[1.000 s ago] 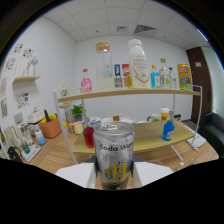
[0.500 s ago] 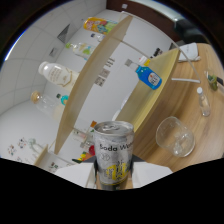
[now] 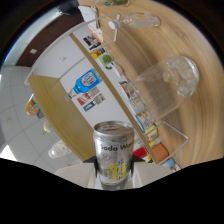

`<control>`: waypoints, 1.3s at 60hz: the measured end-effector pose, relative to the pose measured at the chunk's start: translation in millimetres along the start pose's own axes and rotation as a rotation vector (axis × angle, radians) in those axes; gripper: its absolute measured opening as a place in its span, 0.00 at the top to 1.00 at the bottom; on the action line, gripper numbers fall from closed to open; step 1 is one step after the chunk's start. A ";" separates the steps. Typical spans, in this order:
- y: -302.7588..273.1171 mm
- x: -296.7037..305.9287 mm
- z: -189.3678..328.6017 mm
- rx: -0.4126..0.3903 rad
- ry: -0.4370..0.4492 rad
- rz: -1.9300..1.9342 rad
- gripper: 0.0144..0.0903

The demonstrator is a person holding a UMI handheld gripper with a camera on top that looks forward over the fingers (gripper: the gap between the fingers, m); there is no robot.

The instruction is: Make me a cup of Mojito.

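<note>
Soda time
Fingers squeeze the can point(image 3: 113, 152), tipped toward the glass point(image 3: 167, 82) of ice; pouring looks not yet begun.

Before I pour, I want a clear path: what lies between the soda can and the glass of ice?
In the gripper view, the soda can, clamped between the fingers, and the glass of ice are separated by the wooden shelf's edge with small bottles.
</note>
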 end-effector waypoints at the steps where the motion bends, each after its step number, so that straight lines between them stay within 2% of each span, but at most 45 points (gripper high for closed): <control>1: -0.4 -1.4 0.1 0.002 -0.008 0.020 0.52; 7: -4.0 -6.2 0.7 0.002 -0.030 0.086 0.52; 18: -5.1 -3.5 1.3 0.018 0.029 -0.068 0.52; 28: -7.3 -17.4 -0.7 0.104 0.161 -0.767 0.51; 37: 6.0 -32.3 5.2 0.123 0.201 -1.252 0.51; 48: 13.2 -13.2 13.2 0.143 0.248 -1.710 0.51; 57: 9.6 32.4 20.2 0.074 0.286 -1.932 0.52; 71: -33.2 114.7 19.4 0.000 0.459 -1.998 0.52; 78: -47.0 141.2 20.9 -0.030 0.515 -2.007 0.52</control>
